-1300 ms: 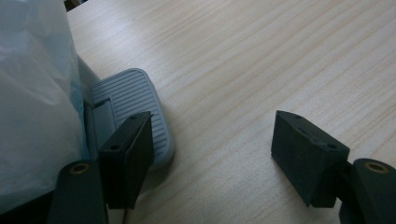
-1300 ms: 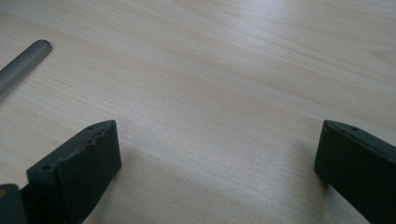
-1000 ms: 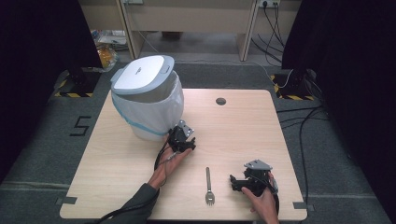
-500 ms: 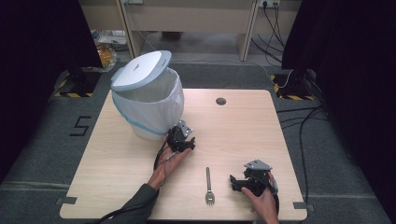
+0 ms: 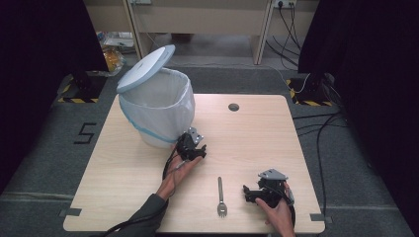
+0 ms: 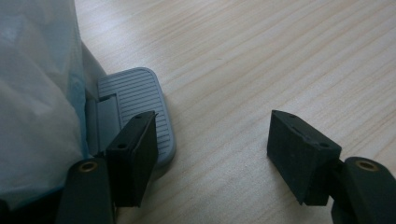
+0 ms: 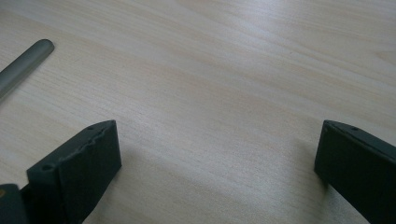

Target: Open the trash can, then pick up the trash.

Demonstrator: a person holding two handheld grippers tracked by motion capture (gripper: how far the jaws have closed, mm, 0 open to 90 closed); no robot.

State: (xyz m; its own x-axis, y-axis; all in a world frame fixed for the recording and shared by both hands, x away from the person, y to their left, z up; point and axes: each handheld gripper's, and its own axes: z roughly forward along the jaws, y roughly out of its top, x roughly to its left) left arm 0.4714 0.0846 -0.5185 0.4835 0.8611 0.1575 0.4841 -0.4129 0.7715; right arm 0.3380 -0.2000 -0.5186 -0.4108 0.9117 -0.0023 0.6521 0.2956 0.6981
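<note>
With our left gripper (image 6: 210, 154), jaws apart and just been closing on nothing, pressing one jaw on the pedal (image 6: 140, 109) of the bin (image 5: 158, 113) on the surface (image 5: 247, 138), we risk slipping off, dropping the raised lid (image 5: 146, 66).

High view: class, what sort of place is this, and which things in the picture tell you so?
Probably a lab or workshop set up for recording handling tasks, not a home. A lone wooden table stands on grey carpet with a taped number five beside it, black curtains hang at both sides, and cables trail across the floor.
</note>
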